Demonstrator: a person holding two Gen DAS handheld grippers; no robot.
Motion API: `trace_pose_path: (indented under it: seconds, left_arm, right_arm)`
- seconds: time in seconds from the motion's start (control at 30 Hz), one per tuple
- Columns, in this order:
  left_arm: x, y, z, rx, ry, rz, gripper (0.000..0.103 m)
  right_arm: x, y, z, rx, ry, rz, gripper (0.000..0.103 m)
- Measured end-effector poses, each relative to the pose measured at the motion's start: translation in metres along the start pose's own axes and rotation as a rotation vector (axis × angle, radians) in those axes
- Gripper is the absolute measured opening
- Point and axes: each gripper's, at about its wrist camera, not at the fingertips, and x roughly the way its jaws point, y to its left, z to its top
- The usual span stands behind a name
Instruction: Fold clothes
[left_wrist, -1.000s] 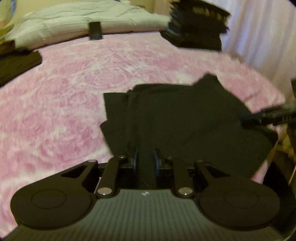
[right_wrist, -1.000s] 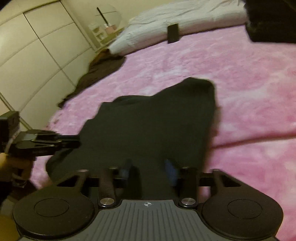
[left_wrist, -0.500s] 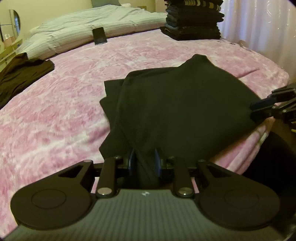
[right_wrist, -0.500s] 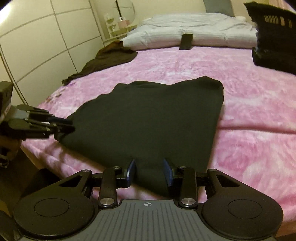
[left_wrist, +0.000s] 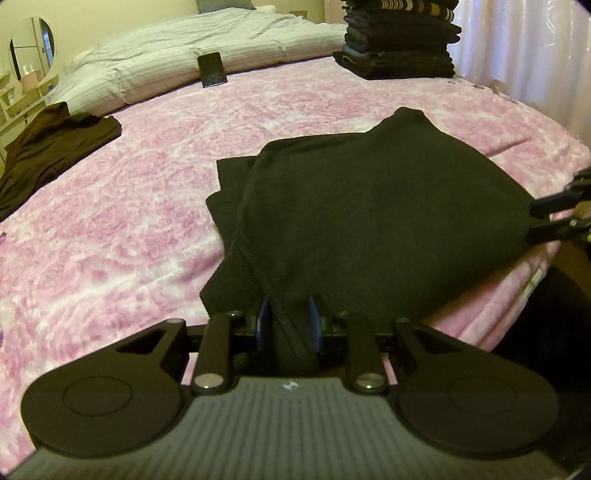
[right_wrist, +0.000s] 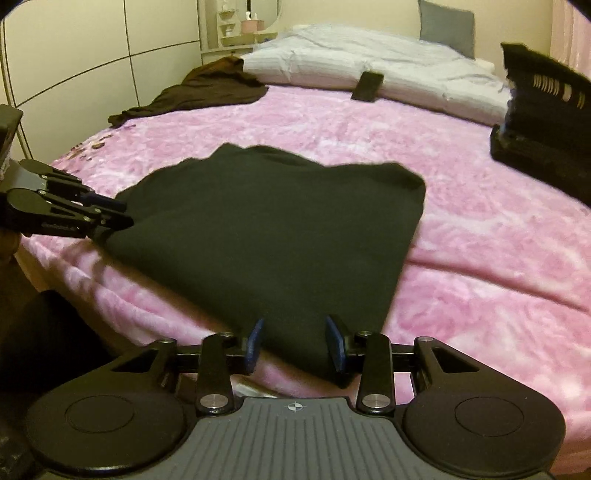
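Two grippers at one black garment's near corners
Left gripper (left_wrist: 287, 325) clamps black garment (left_wrist: 369, 221); right gripper (right_wrist: 295, 341), apart, straddles its corner for flattening on the bed (right_wrist: 480, 221).

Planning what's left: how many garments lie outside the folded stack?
2: black garment at the near edge, brown garment far left, toward the head end. Others may be hidden.

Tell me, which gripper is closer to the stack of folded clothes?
Right. The right gripper is on the same side of the bed as the stack; the left gripper holds the black cloth further away.
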Motion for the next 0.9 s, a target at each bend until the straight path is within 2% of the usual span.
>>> trace_pose_path:
  seconds: [0.1, 0.33, 0.4, 0.57, 0.67, 0.8, 0.9]
  left_arm:
    - [-0.001, -0.001, 0.0, 0.006, 0.0, 0.005, 0.02]
    - [-0.001, -0.004, 0.0, 0.017, -0.002, 0.011, 0.02]
    - [-0.001, -0.005, 0.0, 0.034, -0.007, 0.014, 0.02]
    - [-0.003, -0.006, -0.001, 0.086, -0.016, 0.023, 0.023]
    - [-0.004, -0.004, -0.002, 0.097, -0.029, 0.03, 0.026]
    - [-0.016, -0.009, -0.004, 0.191, -0.06, 0.081, 0.029]
    - [-0.027, -0.009, -0.005, 0.226, -0.088, 0.088, 0.031]
  right_arm:
    - [-0.008, 0.006, 0.0, -0.007, -0.031, -0.022, 0.072]
    - [-0.008, 0.017, 0.0, -0.08, -0.042, -0.043, 0.072]
    - [-0.006, 0.023, 0.001, -0.143, -0.038, -0.057, 0.072]
    - [0.008, 0.05, 0.0, -0.456, 0.0, -0.139, 0.072]
    - [0.014, 0.053, -0.002, -0.494, 0.014, -0.136, 0.072]
    - [0.022, 0.048, -0.01, -0.511, 0.064, -0.15, 0.072]
    - [0.014, 0.032, -0.012, -0.438, 0.066, -0.108, 0.071]
